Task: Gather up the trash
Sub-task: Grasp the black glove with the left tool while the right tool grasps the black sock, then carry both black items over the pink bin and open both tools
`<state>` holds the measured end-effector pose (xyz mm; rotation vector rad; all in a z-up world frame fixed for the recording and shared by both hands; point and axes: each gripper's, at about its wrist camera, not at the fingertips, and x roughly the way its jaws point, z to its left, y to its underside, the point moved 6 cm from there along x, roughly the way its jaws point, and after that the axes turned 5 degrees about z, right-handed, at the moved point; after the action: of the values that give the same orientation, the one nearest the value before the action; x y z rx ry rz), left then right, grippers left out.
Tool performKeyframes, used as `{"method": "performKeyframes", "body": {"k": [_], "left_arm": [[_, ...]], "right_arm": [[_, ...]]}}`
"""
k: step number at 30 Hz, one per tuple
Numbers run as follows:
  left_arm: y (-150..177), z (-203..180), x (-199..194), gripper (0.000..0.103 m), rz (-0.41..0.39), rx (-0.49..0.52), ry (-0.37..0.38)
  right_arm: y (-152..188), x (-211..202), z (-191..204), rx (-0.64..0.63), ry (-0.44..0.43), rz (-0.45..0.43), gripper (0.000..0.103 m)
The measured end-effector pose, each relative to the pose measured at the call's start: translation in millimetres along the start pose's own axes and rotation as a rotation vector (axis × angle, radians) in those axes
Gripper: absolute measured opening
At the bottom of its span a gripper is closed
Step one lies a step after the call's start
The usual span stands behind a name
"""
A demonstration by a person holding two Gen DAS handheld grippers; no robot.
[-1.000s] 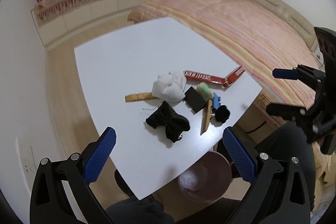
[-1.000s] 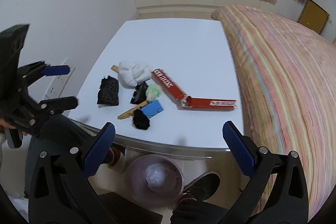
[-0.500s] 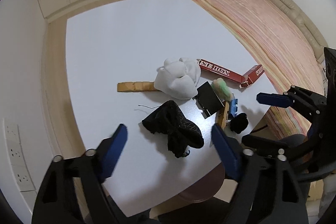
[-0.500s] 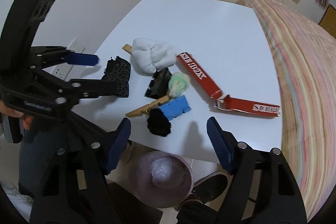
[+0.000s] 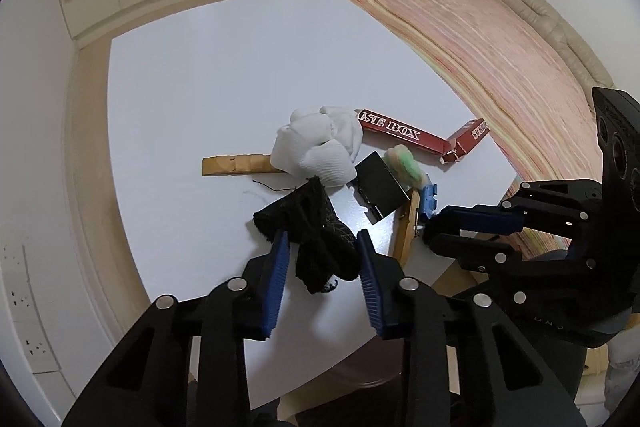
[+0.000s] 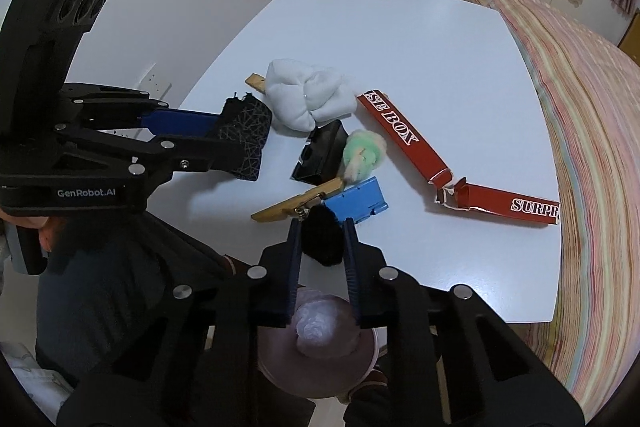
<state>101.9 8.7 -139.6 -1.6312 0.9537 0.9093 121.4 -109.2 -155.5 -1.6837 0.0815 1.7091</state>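
Closed in from a wide, hovering spread a second earlier to two narrowed grasps at the near edge of the white table (image 5: 192,75). Left gripper (image 5: 322,249) pinched around the black mesh cloth (image 5: 310,223), pads touching both flanks, cloth bunched and apparently just lifting off the table. Right gripper (image 6: 320,229) clamped on the black fuzzy ball (image 6: 322,241), beside the blue plastic piece (image 6: 356,201) and the wooden strip (image 6: 296,205). Untouched and unmoved, farther in from that edge: white crumpled cloth (image 5: 318,147), torn red box (image 6: 404,139), black card (image 5: 378,181), green-pink puff (image 6: 362,153), and a second wooden strip (image 5: 236,165) poking out from under the white cloth. Pink trash bin (image 6: 320,363) directly below the table edge, under the right gripper, a white wad already inside. Judged: both grasps made, so carry-and-drop next; short travel for the ball, longer sideways swing for the cloth, with risk of trailing mesh snagging.
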Motion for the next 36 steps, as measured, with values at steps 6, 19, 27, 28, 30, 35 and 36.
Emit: {"method": "performKeyframes", "body": {"k": [6, 19, 27, 28, 30, 35, 36], "left_arm": [[2, -2, -5, 0.031, -0.017, 0.014, 0.002], [22, -26, -40, 0.031, -0.067, 0.095, 0.015], [49, -54, -51, 0.031, -0.073, 0.154, 0.057], [53, -58, -51, 0.031, -0.07, 0.162, 0.063], [60, -64, -50, 0.031, -0.064, 0.176, 0.072], [79, -79, -44, 0.031, -0.036, 0.207, 0.092], [83, -81, -43, 0.031, -0.029, 0.211, 0.098]], "right_arm": [[-1, -9, 2, 0.011, -0.008, -0.023, 0.019], [21, -46, -8, 0.064, 0.003, -0.072, 0.019], [58, -67, 0, 0.075, 0.002, -0.075, 0.019], [63, -69, 1, 0.079, 0.001, -0.075, 0.019], [71, -73, 3, 0.085, -0.005, -0.074, 0.019], [98, -77, 13, 0.087, -0.017, -0.059, 0.019], [102, -78, 15, 0.089, -0.021, -0.055, 0.019]]}}
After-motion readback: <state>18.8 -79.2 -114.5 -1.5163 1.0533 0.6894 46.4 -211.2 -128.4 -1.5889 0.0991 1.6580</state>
